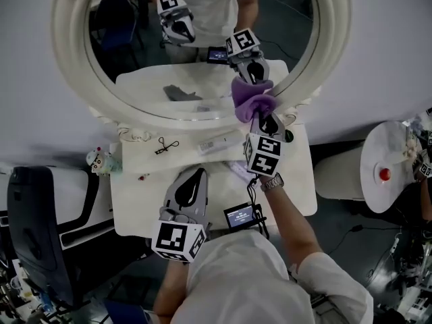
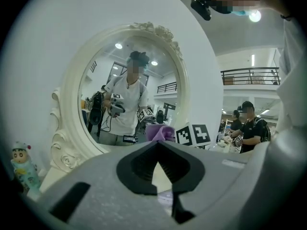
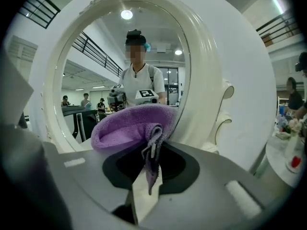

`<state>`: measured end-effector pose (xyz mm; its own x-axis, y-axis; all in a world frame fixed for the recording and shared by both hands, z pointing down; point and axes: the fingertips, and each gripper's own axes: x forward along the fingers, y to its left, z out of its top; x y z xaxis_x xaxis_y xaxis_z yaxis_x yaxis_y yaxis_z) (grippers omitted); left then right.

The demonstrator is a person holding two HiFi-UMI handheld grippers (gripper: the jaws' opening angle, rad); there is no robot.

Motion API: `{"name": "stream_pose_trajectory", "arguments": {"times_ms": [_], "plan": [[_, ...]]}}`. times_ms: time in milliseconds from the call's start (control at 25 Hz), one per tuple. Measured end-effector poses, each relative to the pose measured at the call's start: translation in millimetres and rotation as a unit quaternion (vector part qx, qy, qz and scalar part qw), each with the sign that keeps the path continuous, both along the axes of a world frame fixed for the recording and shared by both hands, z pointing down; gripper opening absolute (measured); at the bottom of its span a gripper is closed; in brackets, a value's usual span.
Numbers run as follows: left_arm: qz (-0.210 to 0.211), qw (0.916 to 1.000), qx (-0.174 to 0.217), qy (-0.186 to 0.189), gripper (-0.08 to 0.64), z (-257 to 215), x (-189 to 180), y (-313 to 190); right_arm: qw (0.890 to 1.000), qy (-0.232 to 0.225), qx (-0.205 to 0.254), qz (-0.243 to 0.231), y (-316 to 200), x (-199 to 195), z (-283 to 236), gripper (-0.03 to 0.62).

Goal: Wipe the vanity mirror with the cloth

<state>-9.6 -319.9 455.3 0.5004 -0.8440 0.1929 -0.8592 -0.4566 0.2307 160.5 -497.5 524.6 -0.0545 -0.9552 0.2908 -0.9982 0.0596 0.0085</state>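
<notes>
Wiping step in hand: cloth (image 1: 251,98) pinched in right gripper (image 1: 262,119), apparently against mirror (image 1: 202,39) lower right edge; left gripper (image 1: 194,178) closed, empty, over table (image 1: 142,194); next, sweep across glass with steady contact

Bunched purple cloth (image 1: 252,100) against oval white-framed mirror (image 1: 202,46).

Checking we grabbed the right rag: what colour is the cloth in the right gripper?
Purple. The cloth shows best in the right gripper view.
</notes>
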Motion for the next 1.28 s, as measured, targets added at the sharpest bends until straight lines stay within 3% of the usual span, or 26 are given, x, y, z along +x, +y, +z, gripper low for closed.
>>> {"name": "stream_pose_trajectory", "arguments": {"times_ms": [120,440,640,880,1280], "plan": [[-0.019,0.9998,-0.003,0.002,0.000,3,-24,1,1.000,-0.014,-0.004,-0.024,11,-33,5,0.072],[-0.065,0.9978,-0.006,-0.001,0.000,4,-101,16,0.990,-0.009,-0.005,-0.137,25,-188,10,0.072],[-0.117,0.9929,-0.014,-0.015,0.000,8,-154,28,0.988,-0.004,-0.011,-0.157,15,-231,24,0.072],[-0.149,0.9881,-0.024,-0.031,0.000,15,-172,35,0.989,-0.012,-0.036,-0.145,6,-230,55,0.071],[-0.103,0.9938,-0.027,-0.032,0.000,22,-95,17,0.990,0.010,-0.065,-0.128,-8,-147,84,0.074]]}}
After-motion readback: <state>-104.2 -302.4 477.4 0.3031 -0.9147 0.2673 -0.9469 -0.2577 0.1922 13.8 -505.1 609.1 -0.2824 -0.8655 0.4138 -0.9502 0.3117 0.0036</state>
